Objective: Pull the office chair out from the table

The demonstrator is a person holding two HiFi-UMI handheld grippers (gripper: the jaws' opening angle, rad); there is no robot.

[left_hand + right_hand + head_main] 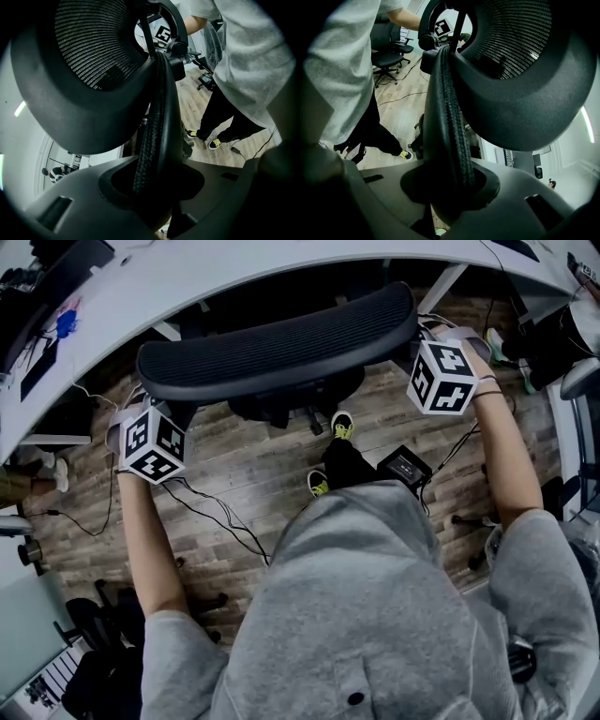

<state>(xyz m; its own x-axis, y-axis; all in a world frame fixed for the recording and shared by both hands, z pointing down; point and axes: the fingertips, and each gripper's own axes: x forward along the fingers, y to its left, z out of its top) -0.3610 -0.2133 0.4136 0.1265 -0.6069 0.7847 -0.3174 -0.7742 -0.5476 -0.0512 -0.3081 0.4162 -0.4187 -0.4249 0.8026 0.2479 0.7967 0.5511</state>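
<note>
Left hand-held gripper [149,187], right hand-held gripper [451,187]: clamped on office chair [281,343] backrest edges | table [187,277] just beyond

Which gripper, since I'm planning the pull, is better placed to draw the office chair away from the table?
Neither: left gripper and right gripper each clamp an opposite end of the chair backrest, so both together likely pull straightest.

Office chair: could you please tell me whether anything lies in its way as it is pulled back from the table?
Yes. Behind the office chair, loose cables cross the wooden floor, and a black box lies beside the person's shoes, right in its path.
</note>
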